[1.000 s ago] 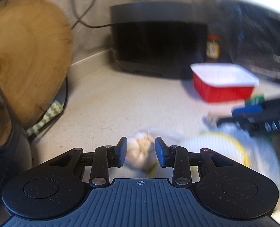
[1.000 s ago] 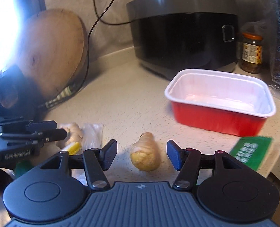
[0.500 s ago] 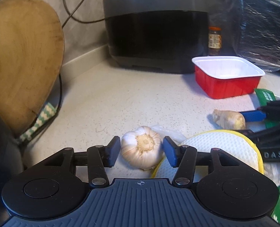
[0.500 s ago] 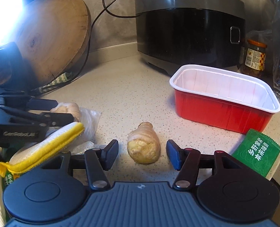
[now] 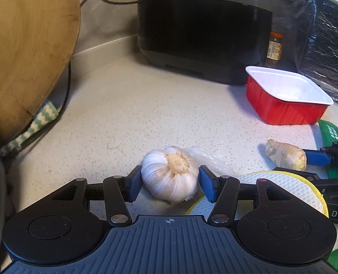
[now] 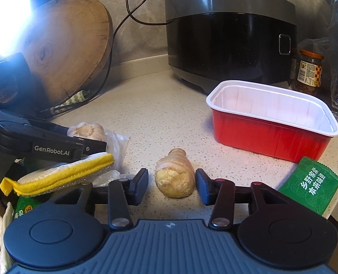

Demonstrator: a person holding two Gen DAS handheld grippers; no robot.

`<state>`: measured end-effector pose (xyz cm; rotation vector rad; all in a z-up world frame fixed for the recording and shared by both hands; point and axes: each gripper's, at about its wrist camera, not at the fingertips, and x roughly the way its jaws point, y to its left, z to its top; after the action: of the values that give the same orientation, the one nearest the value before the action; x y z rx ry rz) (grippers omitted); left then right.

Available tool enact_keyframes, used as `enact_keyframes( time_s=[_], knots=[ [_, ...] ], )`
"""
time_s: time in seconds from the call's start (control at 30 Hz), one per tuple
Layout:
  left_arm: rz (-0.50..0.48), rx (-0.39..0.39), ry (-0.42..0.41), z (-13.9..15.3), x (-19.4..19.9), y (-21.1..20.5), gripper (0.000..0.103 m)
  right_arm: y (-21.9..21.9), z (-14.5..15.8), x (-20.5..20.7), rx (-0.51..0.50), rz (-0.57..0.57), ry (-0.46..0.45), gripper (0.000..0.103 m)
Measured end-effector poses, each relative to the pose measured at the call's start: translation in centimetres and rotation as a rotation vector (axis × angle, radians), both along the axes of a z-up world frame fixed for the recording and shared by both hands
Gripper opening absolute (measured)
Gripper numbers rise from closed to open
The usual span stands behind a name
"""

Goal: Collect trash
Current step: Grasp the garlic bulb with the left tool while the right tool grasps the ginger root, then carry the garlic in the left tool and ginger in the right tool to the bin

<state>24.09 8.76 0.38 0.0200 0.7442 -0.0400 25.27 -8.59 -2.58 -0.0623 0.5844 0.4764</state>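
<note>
A garlic bulb point(image 5: 171, 173) lies on the speckled counter between the fingers of my left gripper point(image 5: 169, 183), which is open around it; it also shows in the right wrist view point(image 6: 87, 131). A piece of ginger point(image 6: 174, 173) lies between the fingers of my right gripper point(image 6: 171, 187), open around it; it also shows in the left wrist view point(image 5: 285, 155). A red tray with a white inside point(image 6: 271, 132) stands at the back right, empty. A green packet point(image 6: 310, 185) lies on the right.
A black rice cooker point(image 6: 228, 34) stands at the back, a jar point(image 6: 309, 70) beside it. A round wooden board point(image 6: 66, 45) leans on the left wall. A yellow-edged white cloth point(image 6: 59, 175) and clear plastic point(image 6: 117, 146) lie between the grippers.
Both grippers have settled lower and nearer their items. The left gripper's fingers have opened wider around the garlic. The right gripper stays open around the ginger.
</note>
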Motion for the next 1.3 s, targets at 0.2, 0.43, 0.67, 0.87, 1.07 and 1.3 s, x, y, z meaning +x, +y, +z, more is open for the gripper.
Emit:
enact_keyframes(
  time_s=[0.2,0.43,0.67,0.87,1.07,1.3],
  knots=[
    [0.004,-0.036,0.018,0.2,-0.5,0.3,0.058,0.5,0.2,-0.1,-0.036,-0.020,-0.012,0.036],
    [0.042,-0.086,-0.101,3.2,-4.0,1.7,0.058,-0.3,2.8,-1.3,0.015,-0.011,-0.043,0.036],
    [0.031,-0.103,-0.210,7.3,-9.4,1.0,0.058,-3.0,6.4,-4.5,0.150,0.011,-0.070,0.035],
    [-0.092,-0.154,-0.272,9.0,-14.2,-3.5,0.058,-6.5,7.4,-9.8,0.184,-0.012,-0.148,0.035],
    [-0.284,-0.219,-0.258,7.4,-19.1,-10.3,0.058,-12.0,5.0,-15.0,0.158,-0.096,-0.236,0.036],
    [-0.438,-0.423,-0.047,-1.2,-20.5,-17.1,0.058,-18.8,-2.0,-17.0,0.087,-0.252,-0.097,0.036]
  ],
)
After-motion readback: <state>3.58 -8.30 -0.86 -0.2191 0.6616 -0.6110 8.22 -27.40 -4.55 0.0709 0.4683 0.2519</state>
